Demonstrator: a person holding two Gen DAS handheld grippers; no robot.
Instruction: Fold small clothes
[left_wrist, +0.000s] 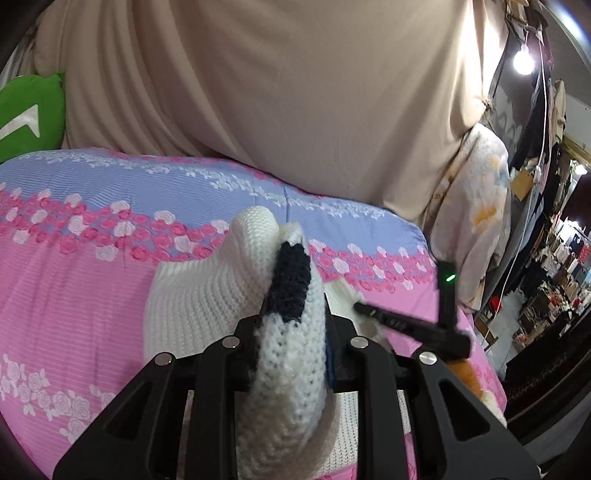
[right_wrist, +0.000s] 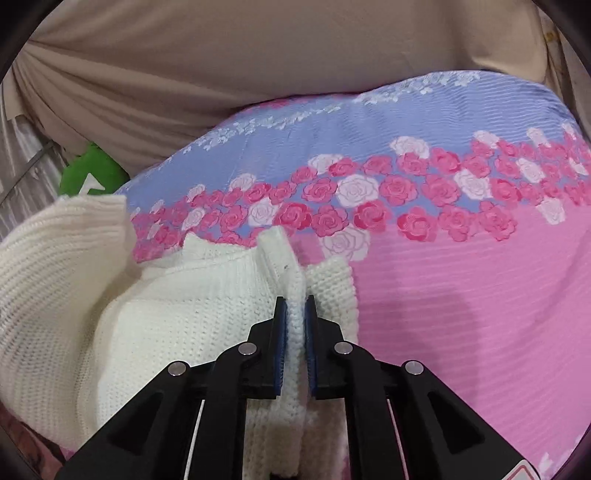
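Both of my hand-held grippers are clamped on the same white knit sweater (right_wrist: 177, 325), lifted partly off the bed.

Left hand-held gripper (left_wrist: 291, 325): jaws pinched tight on a thick fold of the knit that carries a dark navy patch (left_wrist: 290, 284). The fold rises between the fingers and spills toward the camera; the rest of the sweater drapes down to the left onto the bedspread (left_wrist: 74, 295).

Right hand-held gripper (right_wrist: 295, 325): blue pads (right_wrist: 281, 332) press from both sides on a narrow ribbed edge of the sweater. The body of the garment hangs off to the left of it; pink floral cover is bare to the right.

In the left wrist view I see the right hand-held gripper close by on the right, a green light on it.

Beige drape (left_wrist: 295, 92) behind the bed. Green cushion (left_wrist: 29, 114) at the far left edge.
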